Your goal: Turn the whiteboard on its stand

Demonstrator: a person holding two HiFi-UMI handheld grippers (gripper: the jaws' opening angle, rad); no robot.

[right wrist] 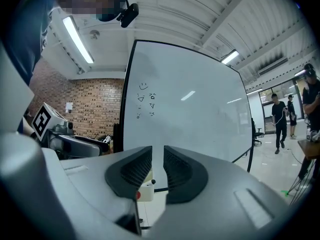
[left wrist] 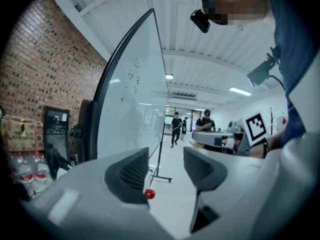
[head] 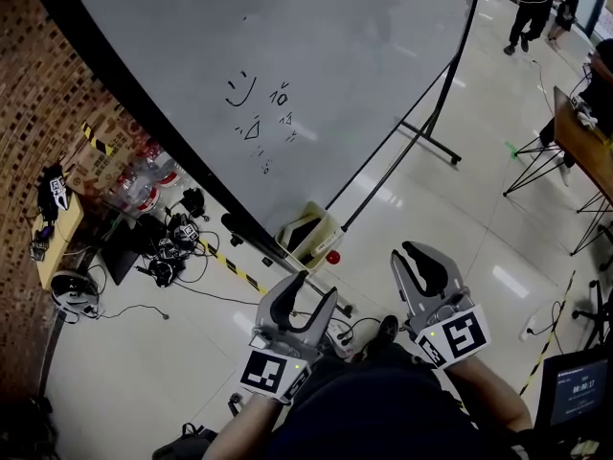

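Observation:
The big whiteboard stands tilted in its black frame, with small marker doodles on its face. A cream box with a red knob sits at its lower edge. One stand leg runs down to a foot on the floor. My left gripper hovers short of the board's lower edge, open, with nothing between its jaws. In the left gripper view the left gripper looks along the whiteboard edge-on. My right gripper is beside it, its jaws a narrow gap apart and empty. The right gripper faces the whiteboard front.
A brick wall runs along the left, with water bottles, headsets and cables on the floor. Yellow-black tape crosses under the board. People stand at the far right near a folding table. A screen sits at the lower right.

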